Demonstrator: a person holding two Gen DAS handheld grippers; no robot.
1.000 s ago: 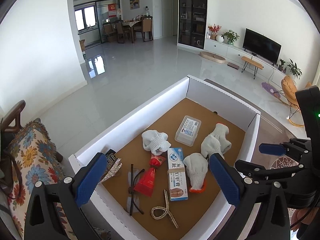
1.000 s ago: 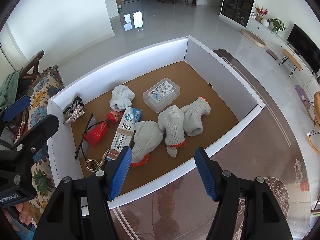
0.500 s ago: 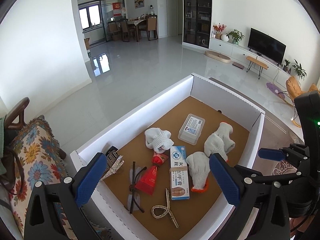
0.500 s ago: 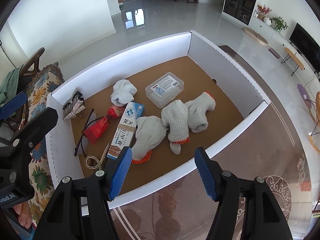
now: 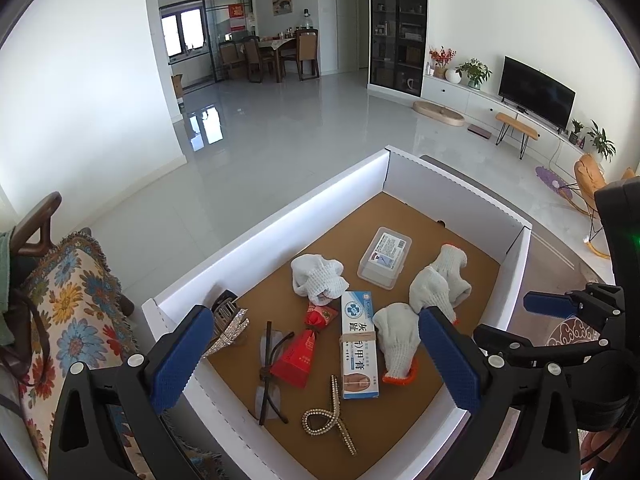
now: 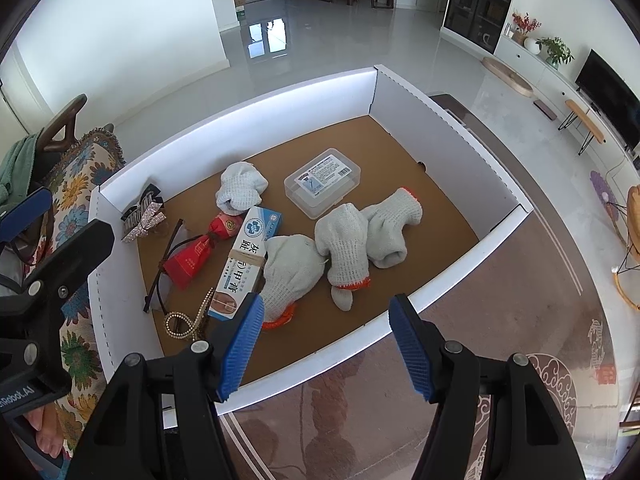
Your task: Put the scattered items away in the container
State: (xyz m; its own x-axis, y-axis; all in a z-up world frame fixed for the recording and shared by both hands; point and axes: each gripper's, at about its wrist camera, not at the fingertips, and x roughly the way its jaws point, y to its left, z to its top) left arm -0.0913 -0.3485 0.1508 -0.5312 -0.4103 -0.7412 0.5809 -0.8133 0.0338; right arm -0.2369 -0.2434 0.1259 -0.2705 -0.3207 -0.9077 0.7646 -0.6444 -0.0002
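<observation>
The left wrist view takes in the far room, a television (image 5: 536, 98) on its low cabinet and a dining set by the window; the right wrist view looks more steeply down and adds the patterned rug (image 6: 460, 380) just outside the container's near wall, plus a bare fingertip at the lower left edge.

The container (image 6: 440, 288), a white-walled box with a brown floor, is the largest thing, and every item lies inside it. There are four white knit gloves: one bunched near the far wall (image 6: 240, 188), and three with orange cuffs in a touching row (image 6: 348, 244) toward the near wall. One clear plastic case (image 6: 322, 182) sits beyond them. One long blue-and-white carton (image 6: 244, 264) lies just beside the leftmost cuffed glove, one red pouch (image 6: 196, 254) to its left, one pair of dark-rimmed glasses (image 6: 168, 264) partly under the pouch, one sparkly hair clip (image 6: 144, 216) in the left corner, and one beaded loop (image 6: 188, 320) (smallest of the lot) nearest the left wall.

The left tool (image 5: 316, 356) and the right tool (image 6: 328, 344) both hang above the box, jaws well apart, gripping nothing.
</observation>
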